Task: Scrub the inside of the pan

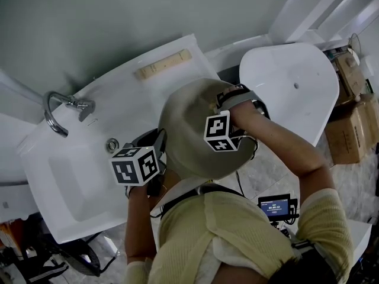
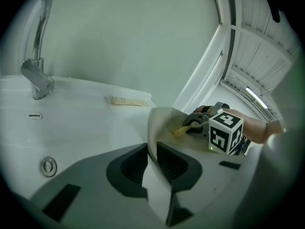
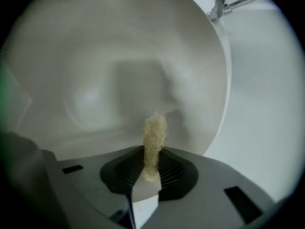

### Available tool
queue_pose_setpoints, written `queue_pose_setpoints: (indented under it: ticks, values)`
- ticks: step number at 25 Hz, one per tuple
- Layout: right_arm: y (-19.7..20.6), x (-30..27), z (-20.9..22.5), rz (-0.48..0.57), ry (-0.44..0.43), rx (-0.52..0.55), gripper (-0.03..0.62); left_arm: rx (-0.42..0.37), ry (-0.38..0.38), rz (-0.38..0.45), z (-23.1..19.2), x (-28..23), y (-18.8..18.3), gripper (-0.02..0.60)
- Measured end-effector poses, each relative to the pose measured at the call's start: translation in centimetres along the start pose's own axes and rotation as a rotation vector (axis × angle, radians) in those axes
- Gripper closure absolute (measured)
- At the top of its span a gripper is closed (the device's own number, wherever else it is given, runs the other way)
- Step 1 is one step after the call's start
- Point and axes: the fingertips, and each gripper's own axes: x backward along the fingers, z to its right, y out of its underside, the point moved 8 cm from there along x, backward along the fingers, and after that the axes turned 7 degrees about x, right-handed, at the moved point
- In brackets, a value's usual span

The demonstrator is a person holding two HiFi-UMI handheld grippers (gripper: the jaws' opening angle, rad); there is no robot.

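Observation:
A beige pan (image 1: 189, 129) is held tilted over the right end of a white sink (image 1: 65, 176). My left gripper (image 2: 152, 163) is shut on the pan's rim (image 2: 155, 128), the thin wall standing upright between its jaws. My right gripper (image 3: 151, 163) is shut on a straw-coloured fibrous scrub pad (image 3: 153, 137), which sticks up from the jaws against the pan's pale inside (image 3: 119, 70). In the left gripper view the right gripper (image 2: 188, 127) reaches into the pan with the scrub pad (image 2: 180, 129) on the inner wall.
A chrome faucet (image 1: 59, 108) and a drain (image 1: 112, 144) lie left of the pan. A tan bar (image 1: 164, 64) rests on the sink's back ledge. A white rounded fixture (image 1: 293, 87) and cardboard boxes (image 1: 349, 129) stand to the right. A small screen (image 1: 275, 206) hangs at the person's side.

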Motion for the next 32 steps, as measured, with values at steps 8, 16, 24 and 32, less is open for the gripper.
queue_pose_setpoints:
  ticks: [8,16,24,32]
  values:
    - [-0.5,0.3,1.3,0.014,0.16,0.017,0.508,0.002,0.0,0.002,0.0,0.1,0.0,0.476]
    - [-1.3,0.7,2.7,0.095,0.312,-0.013,0.508,0.0,-0.002,0.004,0.0,0.2,0.1,0.476]
    - [-2.1,1.0,3.3,0.184,0.443,-0.048,0.508,0.004,-0.004,0.008,0.0,0.3,0.2,0.475]
    - [-2.7,1.6,3.5,0.351,0.457,-0.186,0.508,0.001,-0.013,0.009,0.0,0.3,0.3,0.476]
